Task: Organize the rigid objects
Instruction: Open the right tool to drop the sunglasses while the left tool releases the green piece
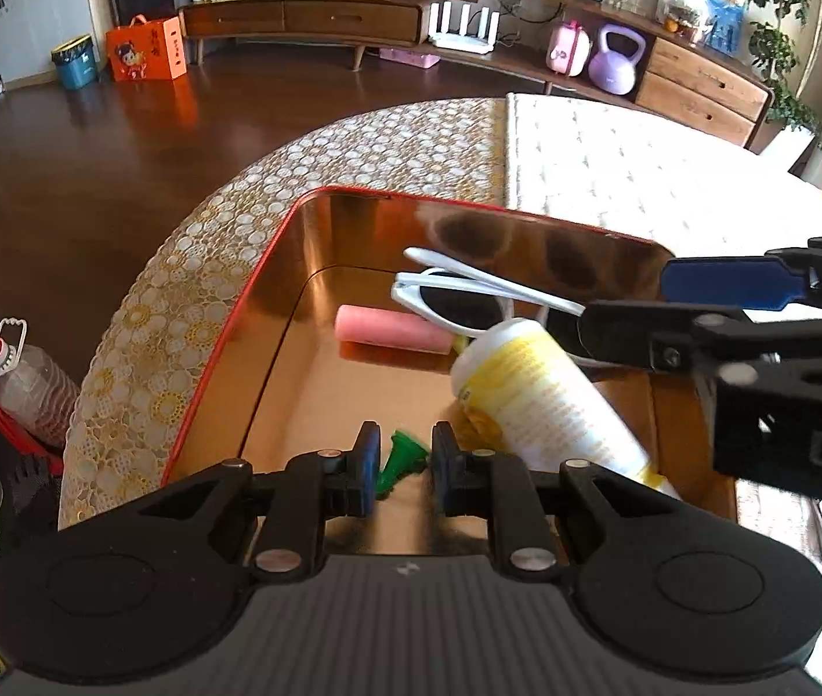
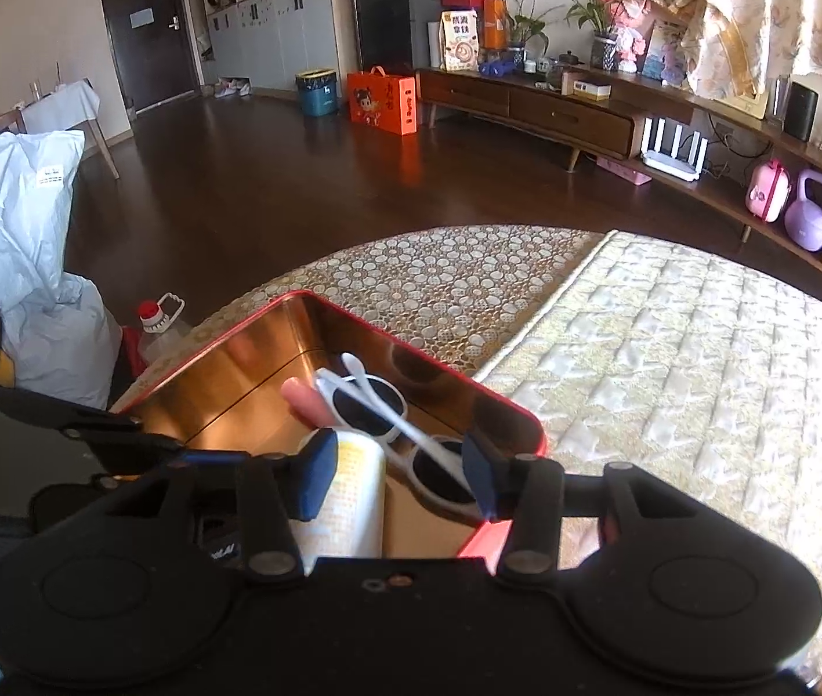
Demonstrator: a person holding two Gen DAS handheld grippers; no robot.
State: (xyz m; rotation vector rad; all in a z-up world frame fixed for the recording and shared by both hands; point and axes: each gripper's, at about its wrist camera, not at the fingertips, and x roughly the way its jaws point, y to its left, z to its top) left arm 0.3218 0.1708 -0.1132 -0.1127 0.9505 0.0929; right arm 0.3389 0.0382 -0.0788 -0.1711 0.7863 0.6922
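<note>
A red tin (image 1: 469, 206) with a gold inside stands on the table. White sunglasses (image 1: 451, 301) and a pink cylinder (image 1: 393, 330) lie in it. My left gripper (image 1: 405, 464) hangs over the tin's near end, shut on a small green plastic piece (image 1: 405, 455). A white and yellow tube (image 1: 527, 394), blurred, tilts inside the tin just under my right gripper (image 1: 625, 301), which reaches in from the right. In the right wrist view the right gripper (image 2: 399, 464) stands open. The tube (image 2: 352, 493) lies beside its left pad, over the tin (image 2: 440, 368), the sunglasses (image 2: 364, 406) and the cylinder (image 2: 303, 397).
The table wears a lace cloth with circles (image 1: 352, 139) and a quilted mat (image 1: 643, 174) to the right of the tin. On the floor left of the table stand a red-capped plastic bottle (image 1: 28, 383) and a white bag (image 2: 22, 232). Dark wooden floor lies beyond.
</note>
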